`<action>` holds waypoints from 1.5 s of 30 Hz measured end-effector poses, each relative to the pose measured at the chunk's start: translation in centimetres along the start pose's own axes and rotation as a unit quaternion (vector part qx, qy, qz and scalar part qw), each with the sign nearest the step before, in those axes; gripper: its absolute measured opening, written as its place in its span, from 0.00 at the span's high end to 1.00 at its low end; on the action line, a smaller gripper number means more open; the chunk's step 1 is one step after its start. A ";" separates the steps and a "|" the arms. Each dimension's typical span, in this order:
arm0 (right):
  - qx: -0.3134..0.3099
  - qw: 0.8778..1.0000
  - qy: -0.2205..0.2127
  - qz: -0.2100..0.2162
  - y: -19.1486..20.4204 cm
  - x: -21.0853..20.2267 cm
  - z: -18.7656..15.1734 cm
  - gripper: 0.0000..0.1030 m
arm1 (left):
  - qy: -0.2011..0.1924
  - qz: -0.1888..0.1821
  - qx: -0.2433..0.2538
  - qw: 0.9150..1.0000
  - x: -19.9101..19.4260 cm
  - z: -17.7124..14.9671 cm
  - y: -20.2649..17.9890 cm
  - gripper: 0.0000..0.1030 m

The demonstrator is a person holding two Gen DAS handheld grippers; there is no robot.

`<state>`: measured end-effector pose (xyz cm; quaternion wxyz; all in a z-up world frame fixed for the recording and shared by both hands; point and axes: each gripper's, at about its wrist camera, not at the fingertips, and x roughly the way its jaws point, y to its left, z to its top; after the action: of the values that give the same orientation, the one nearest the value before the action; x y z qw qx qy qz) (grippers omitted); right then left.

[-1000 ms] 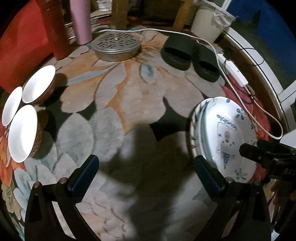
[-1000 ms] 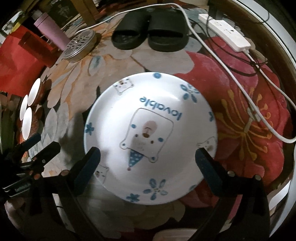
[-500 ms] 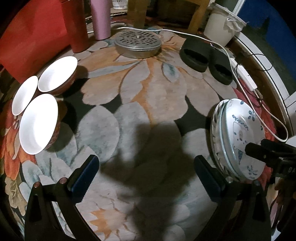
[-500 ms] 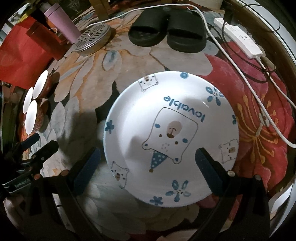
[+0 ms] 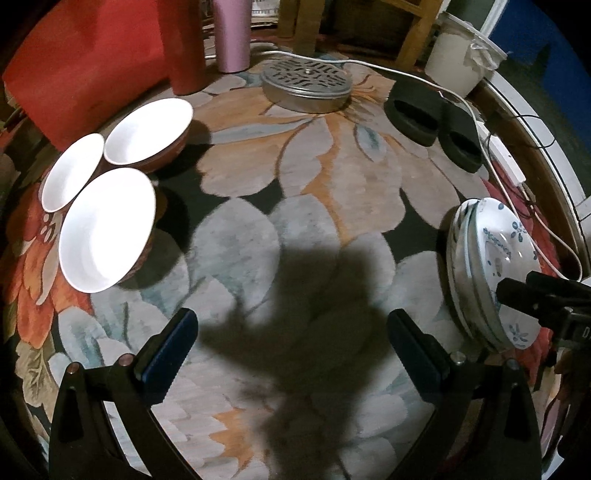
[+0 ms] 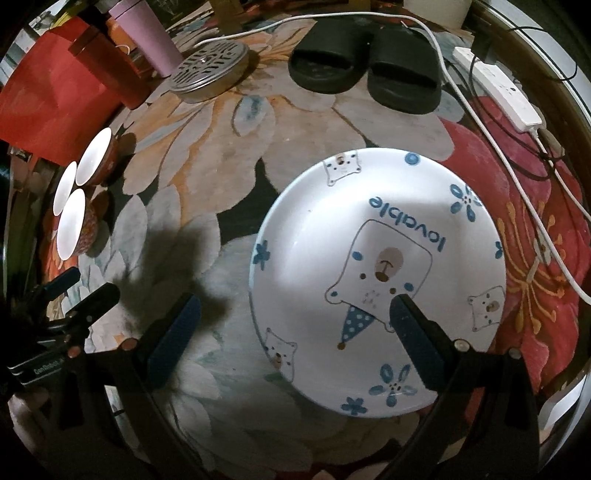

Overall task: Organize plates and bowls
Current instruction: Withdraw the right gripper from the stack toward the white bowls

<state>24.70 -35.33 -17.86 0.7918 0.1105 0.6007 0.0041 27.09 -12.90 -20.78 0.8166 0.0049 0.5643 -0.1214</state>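
A stack of white plates with a blue bear print (image 6: 376,280) lies on the flowered rug; it also shows at the right of the left wrist view (image 5: 484,269). Three red bowls with white insides (image 5: 107,225) sit close together at the left, small in the right wrist view (image 6: 74,206). My left gripper (image 5: 291,350) is open and empty above the rug between bowls and plates. My right gripper (image 6: 295,332) is open and empty, hovering over the left part of the plate stack, its right finger above the plate.
A round metal grate lid (image 5: 306,85), black slippers (image 5: 439,125), a white power strip with cables (image 6: 498,92), pink (image 5: 232,33) and red cups, a red bag (image 5: 85,66) and a white bucket (image 5: 461,55) ring the rug's far side.
The left gripper has swung left and pulled back, so the bowls look larger and nearer. The right gripper has shifted left, so the plate stack sits further right in its view.
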 end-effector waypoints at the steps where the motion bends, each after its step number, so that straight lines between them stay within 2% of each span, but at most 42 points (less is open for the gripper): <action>1: -0.002 1.000 0.000 0.000 0.2 0.0 0.0 0.00 | 0.001 0.001 -0.001 1.000 0.0 -0.1 0.2 0.01; 24: -0.050 0.998 0.008 0.020 6.7 1.8 0.1 0.00 | 0.004 0.034 -0.049 0.998 -0.8 -2.2 7.0 0.01; 45: -0.094 0.995 0.011 0.038 12.2 3.1 0.8 0.00 | 0.006 0.056 -0.089 0.994 -1.5 -3.5 11.6 0.01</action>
<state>27.87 -23.13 -18.37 0.7913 0.0578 0.6017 0.0919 25.75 -0.81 -22.20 0.8161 -0.0358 0.5763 -0.0246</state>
